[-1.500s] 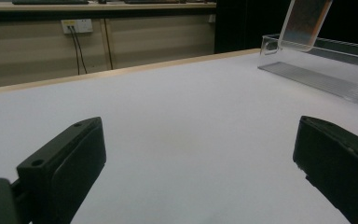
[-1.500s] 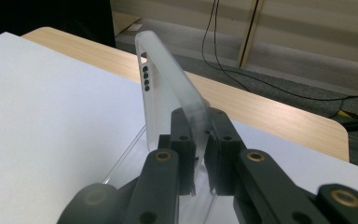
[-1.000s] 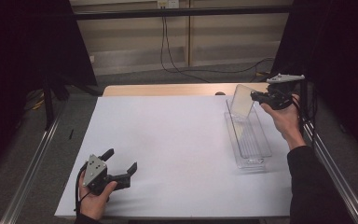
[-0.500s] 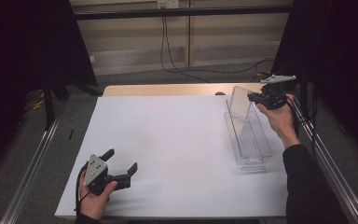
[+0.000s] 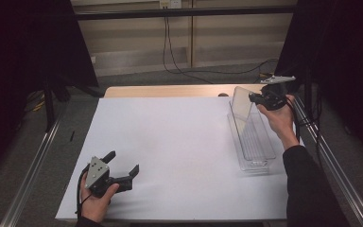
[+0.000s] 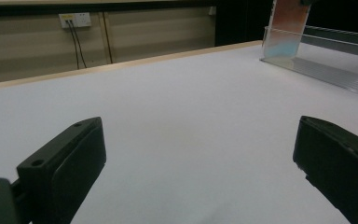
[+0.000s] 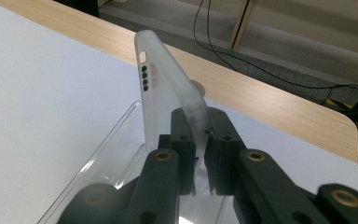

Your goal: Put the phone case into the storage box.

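**Currently on record: phone case held over clear tray**

Item one: right gripper (image 5: 255, 99), at the far right of the table (image 5: 179, 156), pinched on the edge of a frosted, translucent phone case (image 7: 168, 88). In the right gripper view the case stood upright between the two black pads, pressed from both sides, its camera cut-out and four dark dots near the top corner. In the high view the case stood at the far end of a long clear tray (image 5: 253, 146) lying on the white surface.

Item two: left gripper (image 5: 123, 172), near the front left corner, jaws spread wide with nothing between them, resting on the table in the person's left hand (image 5: 97, 201).

Changes against the earlier frames: right hand and case shifted slightly away from the person and higher in the picture; case stayed clamped. Left gripper unmoved, spread as before. Tray in the same place.

Markings: no brand, label or legible writing seen on case, tray or grippers.
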`<state>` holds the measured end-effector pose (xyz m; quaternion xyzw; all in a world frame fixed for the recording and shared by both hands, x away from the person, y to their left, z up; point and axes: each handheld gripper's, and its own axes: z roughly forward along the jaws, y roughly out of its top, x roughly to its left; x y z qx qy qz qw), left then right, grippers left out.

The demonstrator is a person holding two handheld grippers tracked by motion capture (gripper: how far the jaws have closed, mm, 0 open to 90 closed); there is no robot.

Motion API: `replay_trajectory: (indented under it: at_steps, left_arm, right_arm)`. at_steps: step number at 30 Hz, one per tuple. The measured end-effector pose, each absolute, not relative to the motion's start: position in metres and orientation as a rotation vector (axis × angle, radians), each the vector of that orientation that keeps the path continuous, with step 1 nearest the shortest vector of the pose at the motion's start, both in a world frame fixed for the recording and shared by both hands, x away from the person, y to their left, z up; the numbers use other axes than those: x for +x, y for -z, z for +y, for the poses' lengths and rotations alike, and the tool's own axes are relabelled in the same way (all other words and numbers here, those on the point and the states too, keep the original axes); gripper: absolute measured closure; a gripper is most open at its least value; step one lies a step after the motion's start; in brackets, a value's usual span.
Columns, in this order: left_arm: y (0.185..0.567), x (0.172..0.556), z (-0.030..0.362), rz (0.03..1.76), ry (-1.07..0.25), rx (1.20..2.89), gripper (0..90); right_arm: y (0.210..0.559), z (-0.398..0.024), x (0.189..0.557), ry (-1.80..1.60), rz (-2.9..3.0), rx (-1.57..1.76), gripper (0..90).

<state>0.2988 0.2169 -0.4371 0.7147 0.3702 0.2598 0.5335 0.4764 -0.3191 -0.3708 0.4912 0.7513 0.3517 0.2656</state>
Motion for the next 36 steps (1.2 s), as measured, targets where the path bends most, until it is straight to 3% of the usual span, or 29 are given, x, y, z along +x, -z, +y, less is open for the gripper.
replay_trajectory:
  at_steps: [36]
  left_arm:
    - [0.437, 0.299, 0.216, 0.893, -0.605, 1.7, 2.5]
  right_arm:
    - [0.365, -0.313, 0.493, -0.76, 2.076, 1.318, 78.2]
